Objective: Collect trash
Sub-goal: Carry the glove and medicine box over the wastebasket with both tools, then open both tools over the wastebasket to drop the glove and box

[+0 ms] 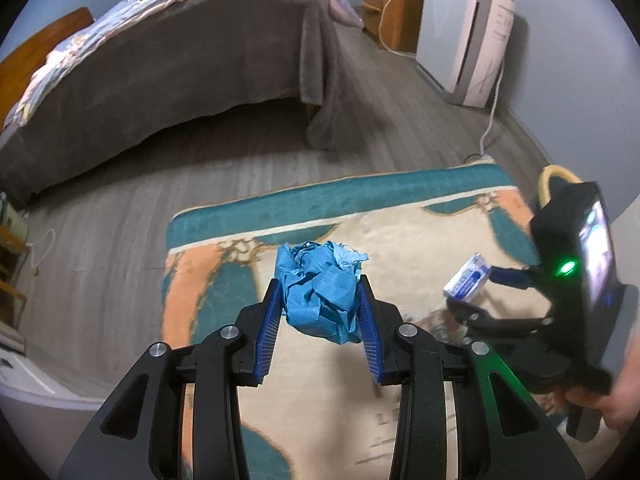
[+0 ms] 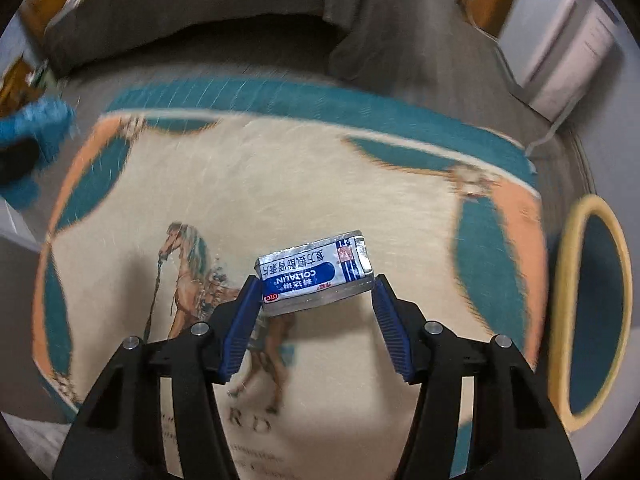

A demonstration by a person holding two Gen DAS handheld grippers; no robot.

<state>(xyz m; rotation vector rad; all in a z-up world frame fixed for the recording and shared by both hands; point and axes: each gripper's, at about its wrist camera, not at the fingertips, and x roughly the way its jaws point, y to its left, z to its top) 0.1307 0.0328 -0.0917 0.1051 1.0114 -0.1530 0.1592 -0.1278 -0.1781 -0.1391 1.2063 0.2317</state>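
Trash item 1, a crumpled blue paper wad point(image 1: 320, 290), sat clamped between the blue ribbed pads of the left gripper point(image 1: 320, 300), held clear above the rug point(image 1: 400, 240). Both pads pressed into the sides of the wad; most of it bulged above and ahead of the fingertips.

Trash item 2, a small flattened medicine box point(image 2: 316, 276) printed in white and blue with "COLTALIN", was pinched end to end by the right gripper point(image 2: 316, 292). Its left end met the left pad; its right end touched the tip of the right pad. The box sat tilted, right end higher. In the left wrist view the same box point(image 1: 467, 278) showed at the right, held in the right gripper point(image 1: 470, 284), with the person's hand point(image 1: 616, 396) on the handle.

Beneath both: rug with teal border, orange panels and a cream centre bearing a horse figure point(image 2: 188, 276). A round teal mat with a yellow rim point(image 2: 592, 304) lay just beside the rug's right edge. Beyond the rug were grey wood floor point(image 1: 120, 220), a bed with a grey cover point(image 1: 180, 60), and a white appliance point(image 1: 464, 40) against the wall. The right wrist view was motion-blurred.
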